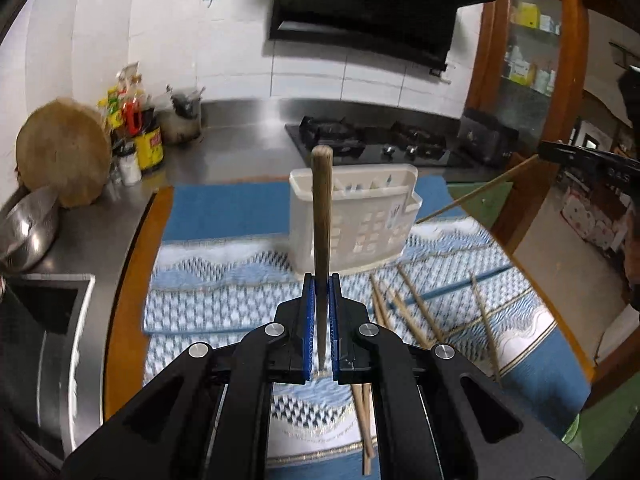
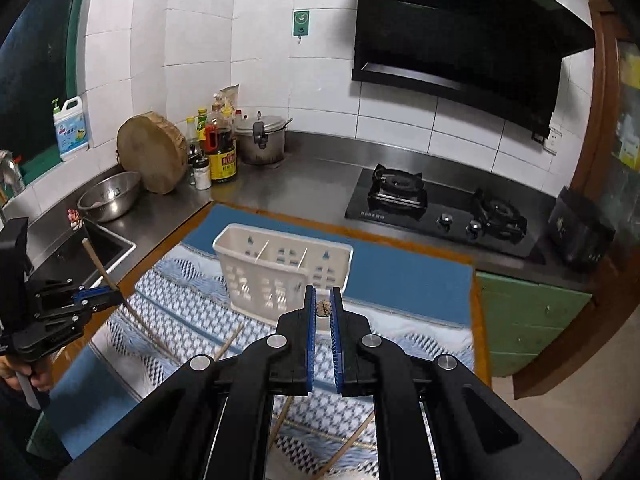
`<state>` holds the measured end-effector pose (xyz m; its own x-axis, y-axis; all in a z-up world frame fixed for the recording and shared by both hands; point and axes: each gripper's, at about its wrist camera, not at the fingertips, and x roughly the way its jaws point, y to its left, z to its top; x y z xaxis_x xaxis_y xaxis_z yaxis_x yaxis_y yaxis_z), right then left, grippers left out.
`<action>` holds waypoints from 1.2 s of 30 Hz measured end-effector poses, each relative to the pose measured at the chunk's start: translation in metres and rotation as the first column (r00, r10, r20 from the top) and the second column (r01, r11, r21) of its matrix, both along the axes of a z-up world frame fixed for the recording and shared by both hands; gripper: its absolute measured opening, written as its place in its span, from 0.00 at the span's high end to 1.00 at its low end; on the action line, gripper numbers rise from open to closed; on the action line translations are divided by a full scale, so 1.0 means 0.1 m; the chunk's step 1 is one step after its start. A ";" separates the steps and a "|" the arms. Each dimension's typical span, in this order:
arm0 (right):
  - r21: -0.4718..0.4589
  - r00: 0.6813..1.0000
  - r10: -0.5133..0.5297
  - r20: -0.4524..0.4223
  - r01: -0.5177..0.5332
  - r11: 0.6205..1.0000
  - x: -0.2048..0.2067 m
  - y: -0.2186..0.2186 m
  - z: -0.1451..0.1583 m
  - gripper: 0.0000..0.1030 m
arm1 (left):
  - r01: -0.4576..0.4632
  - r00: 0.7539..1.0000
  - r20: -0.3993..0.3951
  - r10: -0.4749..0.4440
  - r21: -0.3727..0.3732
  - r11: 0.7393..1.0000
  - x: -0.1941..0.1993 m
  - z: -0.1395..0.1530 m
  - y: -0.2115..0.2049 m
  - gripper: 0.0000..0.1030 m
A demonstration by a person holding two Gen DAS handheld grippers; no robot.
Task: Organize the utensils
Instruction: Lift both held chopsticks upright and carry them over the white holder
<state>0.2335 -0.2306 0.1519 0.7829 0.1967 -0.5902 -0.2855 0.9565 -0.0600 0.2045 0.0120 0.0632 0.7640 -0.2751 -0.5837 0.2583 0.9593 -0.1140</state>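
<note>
Nearest me, my left gripper (image 1: 320, 312) has its blue fingers (image 1: 307, 320) pinched narrow on a brown wooden chopstick (image 1: 321, 216), which stands nearly upright with its thick end above the fingers. My right gripper (image 2: 323, 312) is likewise closed on a second brown wooden chopstick (image 2: 323, 308); I see only its round end pointing at the camera, so I cannot tell how much length is behind the pads.

Below both, on the blue-and-white patterned woven mat (image 1: 224, 288) that covers the tabletop, the loose wooden chopsticks (image 1: 416, 304) still lie scattered and crossed to the right and near side.

Farther on stands the white perforated plastic utensil caddy (image 1: 360, 220), at the far edge of the mat, its divided compartments apparently empty. Beyond it are the black gas hob (image 2: 440, 208) and the steel bowl (image 2: 108, 196) by the sink on the left.

My worry is the drop: each stick is held by a thin pinch at one point, so it could pivot or slip as I tilt it toward a slot. The caddy is light and unanchored, so a stick striking the rim or a divider could tip it over. The two sticks might also clash if both go for the same compartment.
</note>
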 end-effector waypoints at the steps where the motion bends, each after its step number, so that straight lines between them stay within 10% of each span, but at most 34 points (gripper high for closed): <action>1: -0.004 1.000 0.002 -0.002 -0.002 1.000 0.04 0.00 0.05 0.93 | 0.006 1.000 0.019 -0.006 0.001 1.000 0.03 0.11 -0.02 0.95; 15: -0.046 1.000 0.007 0.026 -0.006 0.999 0.49 0.18 0.39 0.93 | -0.016 0.972 0.233 0.028 -0.050 0.999 0.67 1.17 -0.25 0.95; 36: -0.053 0.988 0.027 -0.150 -0.035 0.998 1.14 0.37 -0.30 0.93 | -0.071 0.996 0.057 0.073 -0.038 0.997 1.56 0.33 -0.31 0.94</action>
